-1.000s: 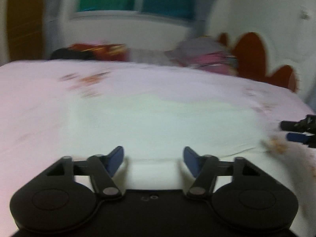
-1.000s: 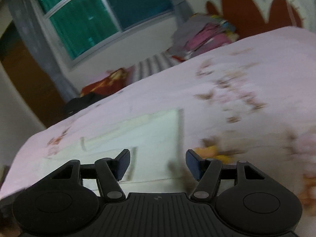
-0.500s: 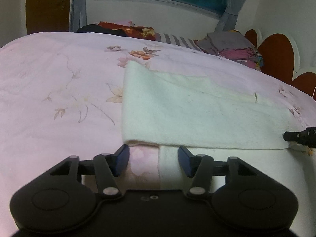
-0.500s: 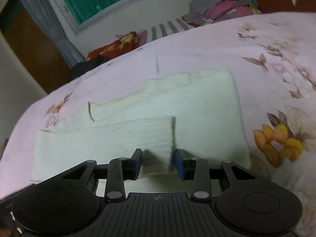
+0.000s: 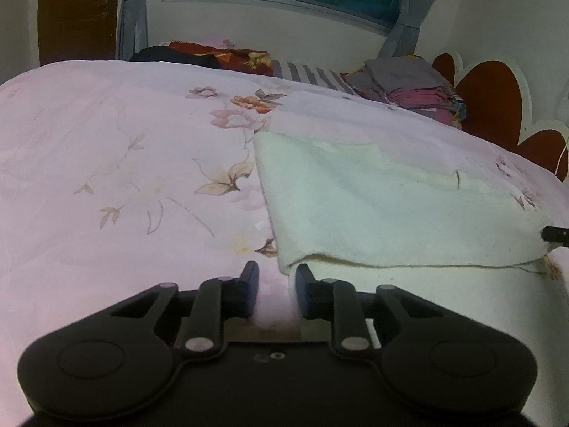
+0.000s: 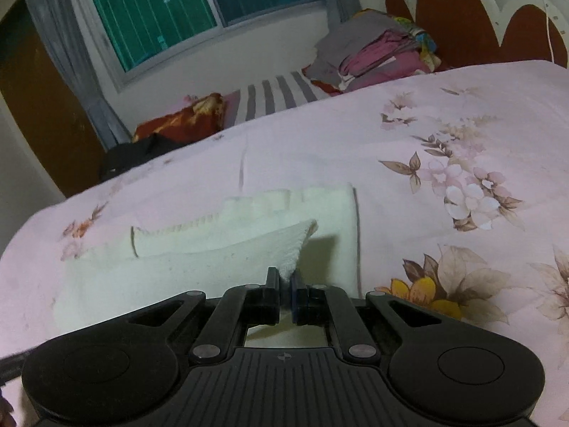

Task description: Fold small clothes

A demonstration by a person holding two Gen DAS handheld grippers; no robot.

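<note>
A cream cloth (image 5: 391, 206) lies on the pink flowered bedsheet (image 5: 106, 178) with its upper layer folded over. My left gripper (image 5: 274, 284) sits low at the cloth's near left corner. Its jaws are closing, and only pink sheet shows in the narrow gap between them, with the corner just past the right fingertip. My right gripper (image 6: 284, 281) is shut on a near corner of the cloth (image 6: 213, 267) and holds that corner raised off the layer below. One tip of the right gripper (image 5: 554, 235) shows at the cloth's right edge in the left wrist view.
A stack of folded clothes (image 6: 373, 49) rests at the bed's far side by the red and white headboard (image 6: 462, 17). A red patterned cushion (image 5: 220, 53) and a striped pillow (image 5: 313, 74) lie below the window. Bare sheet spreads left of the cloth.
The right jaws went from wide to shut on the cloth's corner, which now stands raised. The left gripper came to the cloth's near left corner and its jaws narrowed.
</note>
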